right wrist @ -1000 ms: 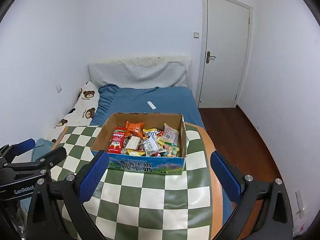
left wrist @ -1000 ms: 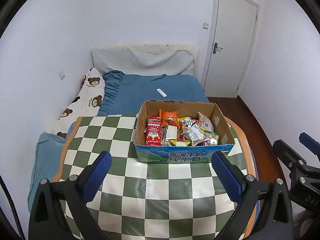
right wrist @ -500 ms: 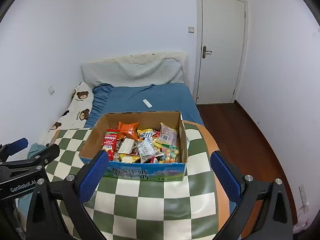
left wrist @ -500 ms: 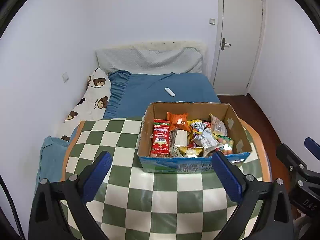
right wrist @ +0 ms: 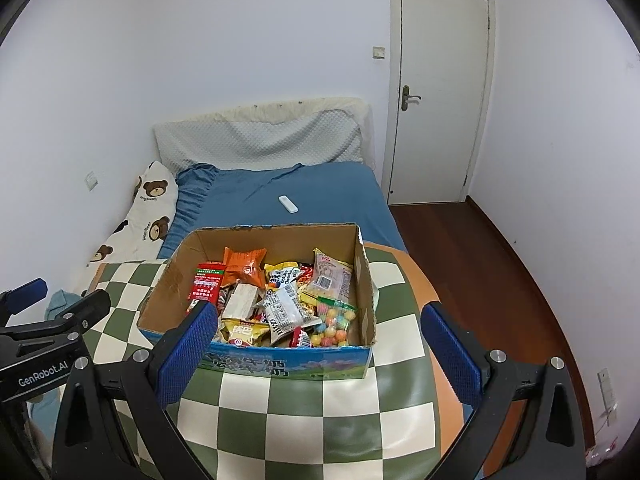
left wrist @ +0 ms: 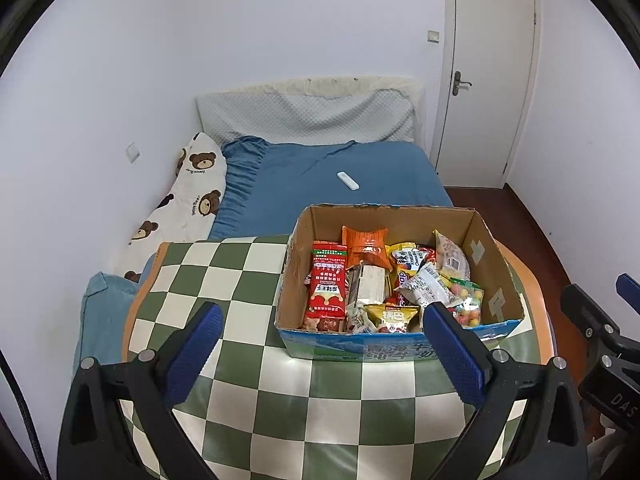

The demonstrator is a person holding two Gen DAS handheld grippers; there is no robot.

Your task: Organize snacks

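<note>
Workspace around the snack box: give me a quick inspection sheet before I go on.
Surface: round table under a green and white checked cloth.
Job's things: open cardboard box on the cloth, full of mixed snack packets, among them a red packet and an orange packet.
Clutter: nothing seen on the cloth beside the box.
Grippers: left hand-held gripper open, empty; right hand-held gripper open, empty.
Cables: dark cable at the left wrist view's left edge.
Surroundings: blue bed with a white remote, closed door.
</note>
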